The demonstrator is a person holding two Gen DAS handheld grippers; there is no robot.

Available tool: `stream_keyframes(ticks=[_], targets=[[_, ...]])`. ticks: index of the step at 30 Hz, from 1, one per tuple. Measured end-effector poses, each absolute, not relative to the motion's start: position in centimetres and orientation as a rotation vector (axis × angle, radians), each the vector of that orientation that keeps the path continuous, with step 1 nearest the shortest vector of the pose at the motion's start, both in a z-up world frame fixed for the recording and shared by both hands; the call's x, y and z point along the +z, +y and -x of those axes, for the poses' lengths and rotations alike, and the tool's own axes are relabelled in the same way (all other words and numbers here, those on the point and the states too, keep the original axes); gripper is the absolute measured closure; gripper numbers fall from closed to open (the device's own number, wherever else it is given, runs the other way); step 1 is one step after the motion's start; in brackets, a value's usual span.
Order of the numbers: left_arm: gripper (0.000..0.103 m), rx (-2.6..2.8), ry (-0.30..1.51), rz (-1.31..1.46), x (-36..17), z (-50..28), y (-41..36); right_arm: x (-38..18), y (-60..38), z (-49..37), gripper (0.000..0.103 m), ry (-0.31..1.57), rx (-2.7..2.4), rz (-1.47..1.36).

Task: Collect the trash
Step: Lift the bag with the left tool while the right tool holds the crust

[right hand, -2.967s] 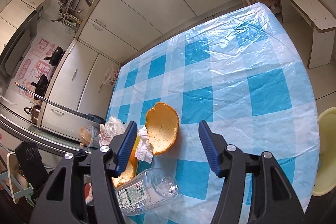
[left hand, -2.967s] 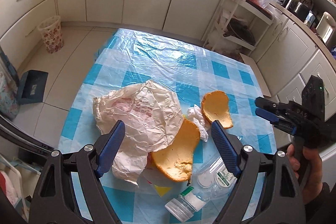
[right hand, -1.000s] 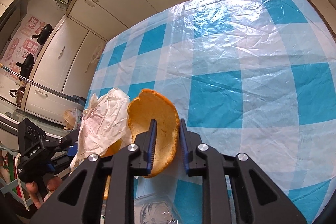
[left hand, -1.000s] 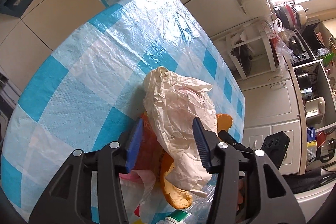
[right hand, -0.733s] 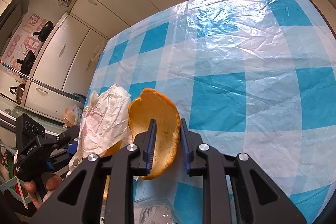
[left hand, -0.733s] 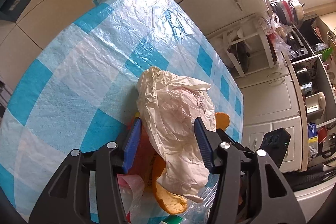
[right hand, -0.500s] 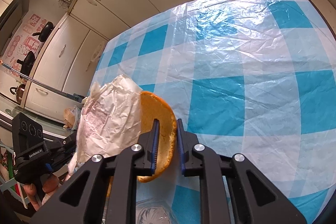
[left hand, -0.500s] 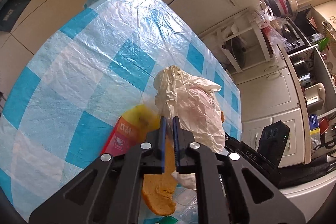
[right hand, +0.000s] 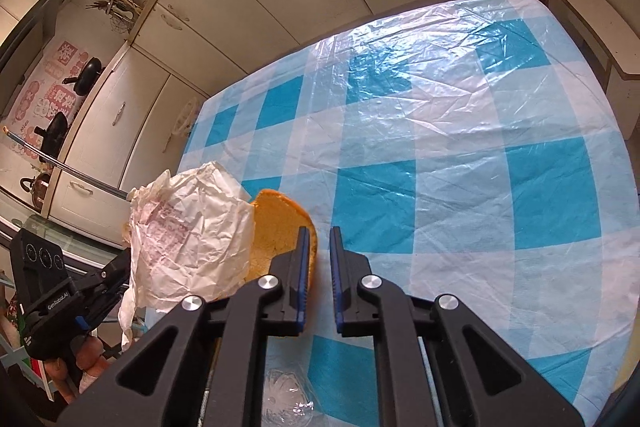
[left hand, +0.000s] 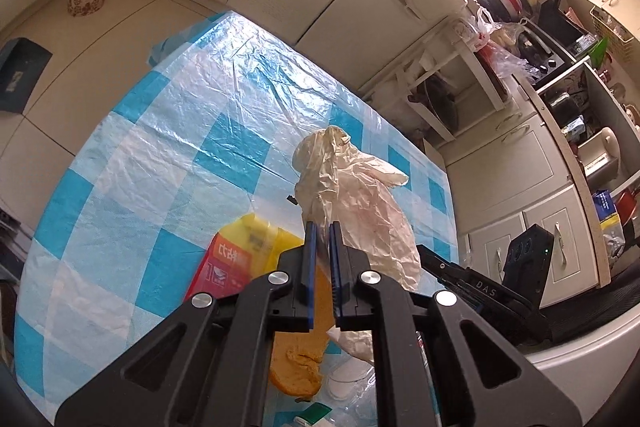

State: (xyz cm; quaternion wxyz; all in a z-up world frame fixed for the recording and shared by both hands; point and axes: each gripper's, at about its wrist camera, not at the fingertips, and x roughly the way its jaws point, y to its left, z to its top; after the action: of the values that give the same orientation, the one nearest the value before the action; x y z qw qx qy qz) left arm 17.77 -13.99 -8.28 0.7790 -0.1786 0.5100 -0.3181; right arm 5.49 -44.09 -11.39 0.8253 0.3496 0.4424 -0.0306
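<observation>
Left tongs point(left hand: 321, 227) pinch the crumpled bag point(left hand: 360, 203); right tongs point(right hand: 318, 233) clamp orange peel point(right hand: 276, 227) over checkered tablecloth point(right hand: 460, 147).

The left gripper point(left hand: 321, 227) points steeply downward, its jaws pinched together on a crumpled sheet. The right gripper point(right hand: 319, 233) also tilts downward, its blue pads point(right hand: 303, 247) nearly together, clamping the rim of an orange peel. A hand point(right hand: 86, 363) grips the left gripper's handle.

My left gripper point(left hand: 321, 227) closed on the paper bag point(left hand: 360, 203) and lifted it; right gripper point(right hand: 319, 233) narrowed on the peel point(right hand: 280, 227).
</observation>
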Motion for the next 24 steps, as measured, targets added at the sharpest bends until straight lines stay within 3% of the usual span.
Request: stream_keyframes(ticks=[3, 5, 6, 10, 12, 16, 18, 20, 24], targets=[[0.097, -0.693, 1.121, 0.381, -8.5, -17.6, -14.2, -12.0, -44.0, -5.8, 0.089, 0.952, -0.048, -0.791], [0.097, -0.693, 1.136, 0.377, -8.9, -17.5, -14.2, -12.3, -43.8, -5.9, 0.071, 0.959, -0.041, -0.801], [0.097, -0.696, 1.143, 0.373, -9.1, -17.4, -14.3, -12.3, -43.6, -5.9, 0.069, 0.958, -0.044, -0.798], [0.097, -0.722, 1.151, 0.355, -9.4, -16.8, -15.0, -12.6, -42.8, -6.6, 0.068, 0.97, -0.038, -0.788], [0.097, -0.737, 1.152, 0.345, -9.4, -16.6, -15.4, -12.7, -42.4, -6.9, 0.069, 0.968, -0.035, -0.768], [0.095, -0.765, 1.171, 0.35, -9.8, -16.5, -16.0, -12.8, -41.9, -7.4, 0.085, 0.982, -0.026, -0.728], [0.088, -0.786, 1.188, 0.364, -10.1, -16.5, -16.4, -12.7, -41.6, -7.5, 0.091, 0.986, -0.035, -0.685], [0.07, -0.799, 1.199, 0.377, -10.4, -16.3, -16.8, -12.5, -41.3, -7.6, 0.096, 0.983, -0.032, -0.651], [0.068, -0.8, 1.196, 0.358, -10.6, -15.9, -17.4, -11.8, -40.7, -7.6, 0.096, 0.979, -0.026, -0.591]])
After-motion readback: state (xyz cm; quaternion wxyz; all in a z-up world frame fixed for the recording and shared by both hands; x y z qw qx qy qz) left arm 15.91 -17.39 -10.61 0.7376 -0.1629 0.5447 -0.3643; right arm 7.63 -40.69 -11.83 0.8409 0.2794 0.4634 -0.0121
